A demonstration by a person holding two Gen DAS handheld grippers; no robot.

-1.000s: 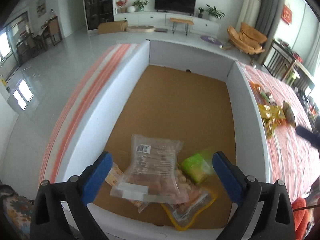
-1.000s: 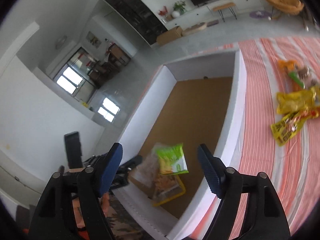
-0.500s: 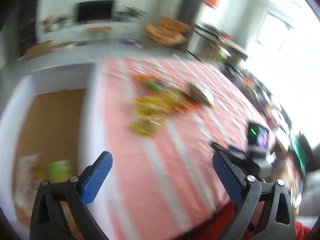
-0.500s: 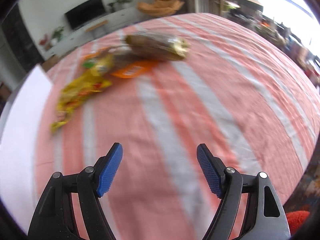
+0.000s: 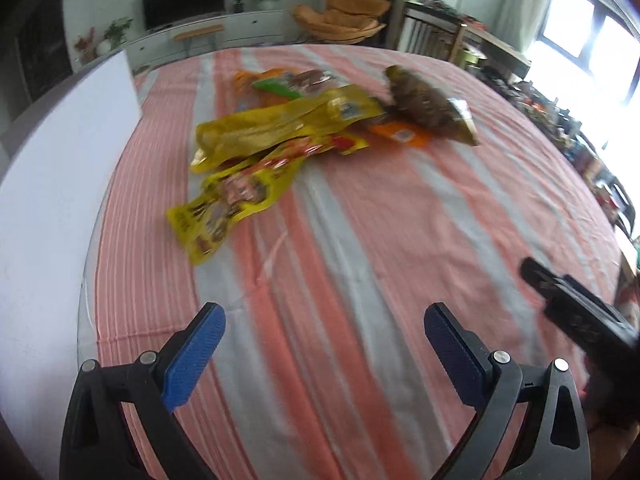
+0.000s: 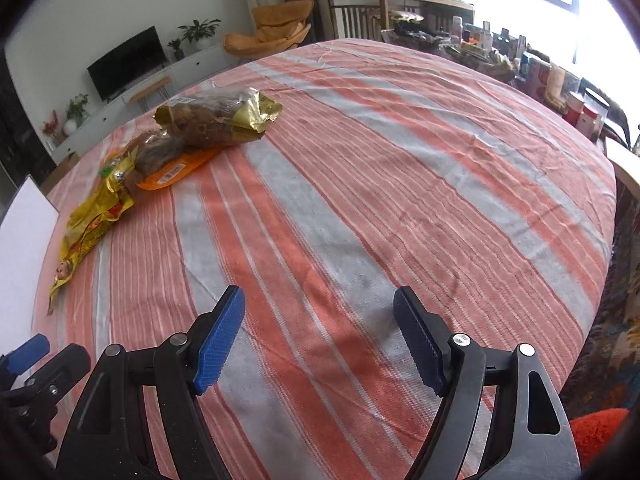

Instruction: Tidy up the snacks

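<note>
Several snack packs lie in a loose heap on the striped tablecloth (image 5: 360, 220): two yellow packs (image 5: 240, 192), a brown bag with a gold end (image 5: 428, 108), and an orange pack (image 5: 404, 134) under them. In the right wrist view the brown bag (image 6: 216, 118) and the yellow packs (image 6: 96, 216) sit far left. My left gripper (image 5: 324, 340) hangs open over bare cloth, well short of the heap. My right gripper (image 6: 320, 316) is open too, with nothing between its fingers. Its black body (image 5: 580, 320) shows at the right in the left wrist view.
The white wall of the box (image 5: 52, 184) stands along the left edge of the table. Beyond the far right table edge is a cluttered shelf (image 6: 540, 76). An orange chair (image 5: 340, 20) and a TV unit stand in the background.
Both grippers have swung away from the box with its packs and now face the tablecloth and the snack heap. Both stayed open throughout.
</note>
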